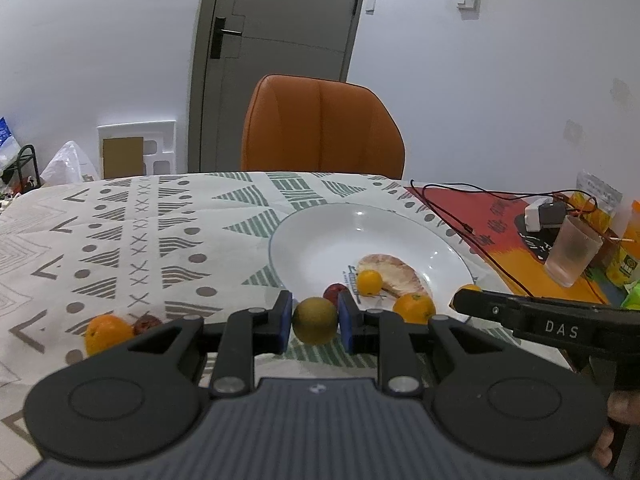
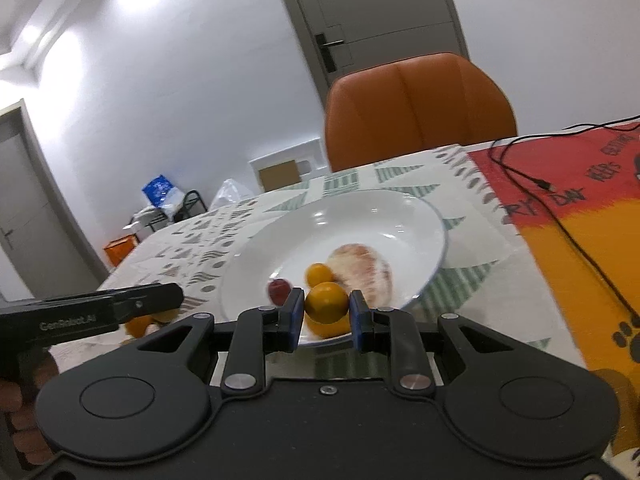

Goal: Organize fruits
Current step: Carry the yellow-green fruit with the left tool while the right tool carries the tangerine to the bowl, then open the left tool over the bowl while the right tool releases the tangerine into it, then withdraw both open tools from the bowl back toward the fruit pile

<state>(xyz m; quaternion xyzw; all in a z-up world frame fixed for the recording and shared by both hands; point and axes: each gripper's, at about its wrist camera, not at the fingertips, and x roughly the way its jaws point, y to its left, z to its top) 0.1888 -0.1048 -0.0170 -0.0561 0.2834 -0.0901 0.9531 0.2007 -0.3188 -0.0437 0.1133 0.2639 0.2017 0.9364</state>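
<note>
The left gripper had its jaws pinching a greenish-brown fruit, held just above the patterned cloth at the near rim of the white plate. The right gripper had its jaws pinching an orange over the plate's near edge; in the left view only a sliver of that orange showed at its tip.

In the plate lay a pale pinkish peeled fruit piece, a small yellow-orange fruit touching it, a small red fruit nearer the rim, and another orange. On the cloth left of the plate, well apart from it, sat one more orange with a dark red fruit just beside it.

To the right on the bench were a red-and-orange mat, a black cable and a frosted cup. An orange chair stood behind the bench.
</note>
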